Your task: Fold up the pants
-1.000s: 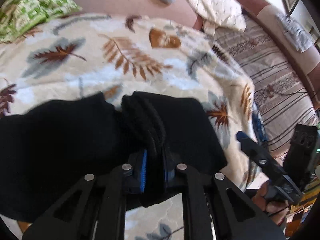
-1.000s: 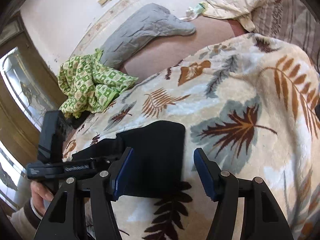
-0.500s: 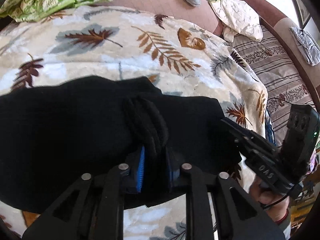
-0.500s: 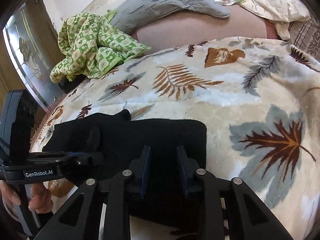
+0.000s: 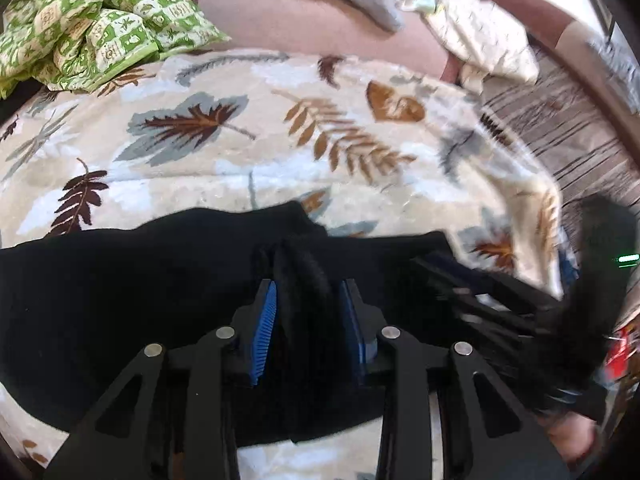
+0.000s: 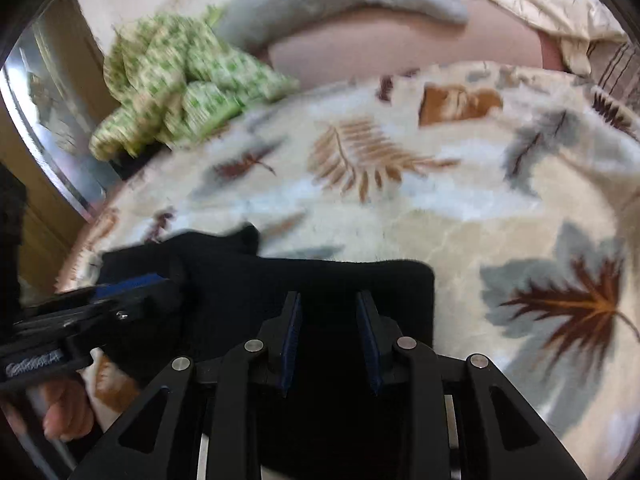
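The right claw (image 6: 330, 316) pinches the black pants (image 6: 340, 280) on the leaf-print blanket (image 6: 460, 208).

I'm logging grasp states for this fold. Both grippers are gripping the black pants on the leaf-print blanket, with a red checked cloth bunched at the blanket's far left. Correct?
Not quite: the bunched checked cloth is green and white, not red, as the left wrist view shows. The rest holds: the left gripper and right gripper both grip the black pants on the leaf-print blanket.
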A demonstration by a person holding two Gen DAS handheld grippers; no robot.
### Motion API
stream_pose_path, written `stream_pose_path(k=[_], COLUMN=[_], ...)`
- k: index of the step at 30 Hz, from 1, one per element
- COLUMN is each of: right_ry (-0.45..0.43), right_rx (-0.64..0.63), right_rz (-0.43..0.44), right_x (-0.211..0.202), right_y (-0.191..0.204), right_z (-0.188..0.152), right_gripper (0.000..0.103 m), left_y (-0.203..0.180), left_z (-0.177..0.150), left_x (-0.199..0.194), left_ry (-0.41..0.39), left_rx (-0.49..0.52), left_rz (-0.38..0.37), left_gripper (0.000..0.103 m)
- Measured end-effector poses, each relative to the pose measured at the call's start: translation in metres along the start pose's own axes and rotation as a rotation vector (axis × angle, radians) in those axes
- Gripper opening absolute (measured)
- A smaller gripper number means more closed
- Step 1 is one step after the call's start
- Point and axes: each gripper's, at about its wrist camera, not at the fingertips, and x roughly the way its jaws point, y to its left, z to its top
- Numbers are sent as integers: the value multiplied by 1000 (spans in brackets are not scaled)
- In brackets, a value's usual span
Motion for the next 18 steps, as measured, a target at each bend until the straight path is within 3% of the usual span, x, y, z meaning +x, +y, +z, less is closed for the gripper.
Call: stream_pose_path(k=[3,7,9,12,15,18], right_ry=[-1,-36,-27,28,11,-54], right_rx=[-31,-9,-2,-14,-58,-49], right_rz=[-6,-17,12,-40,-77,-53], right_x=[-22,-63,-69,-50,-58,-81], right_y=[6,4,5,7,18,20], right_z=[0,-18,-33,-50,-49,-42], right_gripper=[30,45,46,46,46,47], left_y=[3,6,5,2,3,9], left_z=[-4,-6,-10,-13,-16,-18], left_x=[4,4,8,6,-5,-26], left_ry=[12,37,31,14,12,-11], left_rx=[-1,-8,-10,-17,-36,-53], left_rz=[11,-24,-9,2,-17,-10], left_gripper=[34,46,47,48,48,59])
